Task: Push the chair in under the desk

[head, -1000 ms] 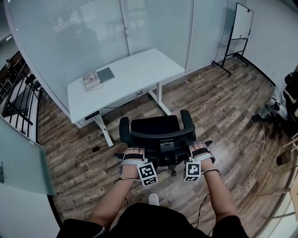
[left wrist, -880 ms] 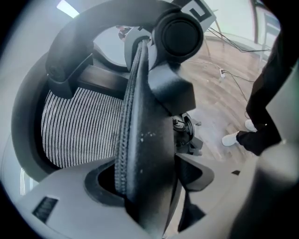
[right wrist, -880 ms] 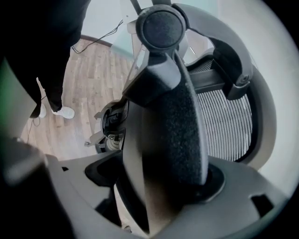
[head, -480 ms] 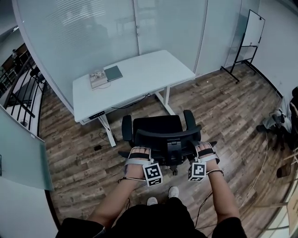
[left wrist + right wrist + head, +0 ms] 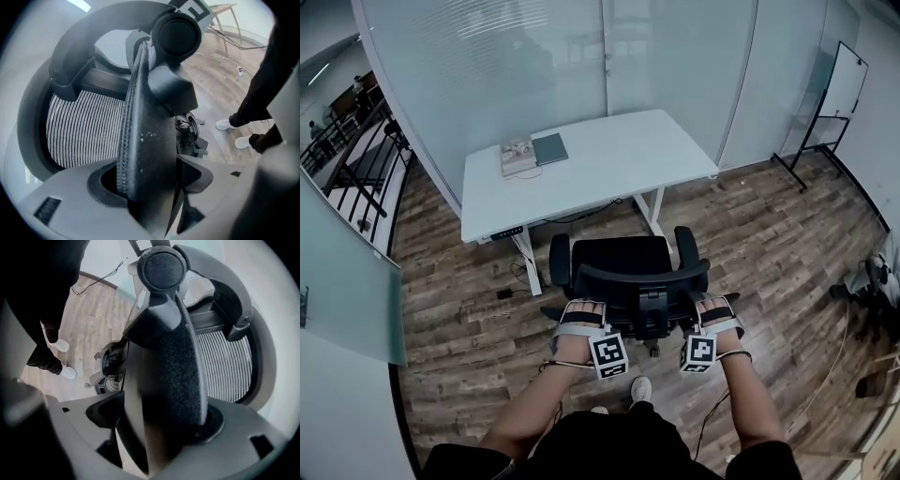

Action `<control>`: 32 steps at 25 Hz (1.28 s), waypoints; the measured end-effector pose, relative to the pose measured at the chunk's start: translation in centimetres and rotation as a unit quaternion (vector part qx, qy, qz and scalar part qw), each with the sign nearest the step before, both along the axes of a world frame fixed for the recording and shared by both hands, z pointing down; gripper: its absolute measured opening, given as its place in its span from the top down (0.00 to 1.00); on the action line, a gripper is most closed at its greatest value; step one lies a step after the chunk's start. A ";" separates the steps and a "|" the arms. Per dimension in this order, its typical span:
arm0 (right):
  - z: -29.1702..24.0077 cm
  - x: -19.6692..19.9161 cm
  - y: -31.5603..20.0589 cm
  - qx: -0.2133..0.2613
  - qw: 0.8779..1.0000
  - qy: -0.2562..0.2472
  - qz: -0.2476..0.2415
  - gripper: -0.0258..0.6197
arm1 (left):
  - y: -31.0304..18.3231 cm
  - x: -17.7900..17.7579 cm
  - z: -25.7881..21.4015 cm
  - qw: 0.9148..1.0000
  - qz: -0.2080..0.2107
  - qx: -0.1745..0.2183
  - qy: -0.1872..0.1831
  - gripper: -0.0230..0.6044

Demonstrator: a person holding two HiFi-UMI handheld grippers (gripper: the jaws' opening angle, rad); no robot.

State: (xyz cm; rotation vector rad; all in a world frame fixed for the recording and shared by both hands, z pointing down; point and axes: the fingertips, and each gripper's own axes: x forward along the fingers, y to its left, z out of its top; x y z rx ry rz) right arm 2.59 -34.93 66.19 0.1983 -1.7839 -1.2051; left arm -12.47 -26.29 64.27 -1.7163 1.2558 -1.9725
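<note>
Chair (image 5: pixel 619 255): we gripped its backrest, left gripper (image 5: pixel 579 314) and right gripper (image 5: pixel 712 309) jaws just closing tighter; surface (image 5: pixel 609 159) lay at 12 o'clock.

Nothing readable in view.
The marker cubes (image 5: pixel 608 355) just behind the chair (image 5: pixel 619 253) carry black-and-white square patterns, not words; the book cover (image 5: pixel 517 156) on the desk (image 5: pixel 623 155) beyond the chair is too small to read.

Items (image 5: pixel 517 157) on the desk (image 5: pixel 619 159) are indistinct.
</note>
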 end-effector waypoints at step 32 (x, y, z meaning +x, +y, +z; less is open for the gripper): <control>0.3 -9.8 -14.3 0.020 0.992 -0.032 -0.121 0.35 | -10.1 -7.0 0.4 0.988 -0.156 0.004 0.013 0.46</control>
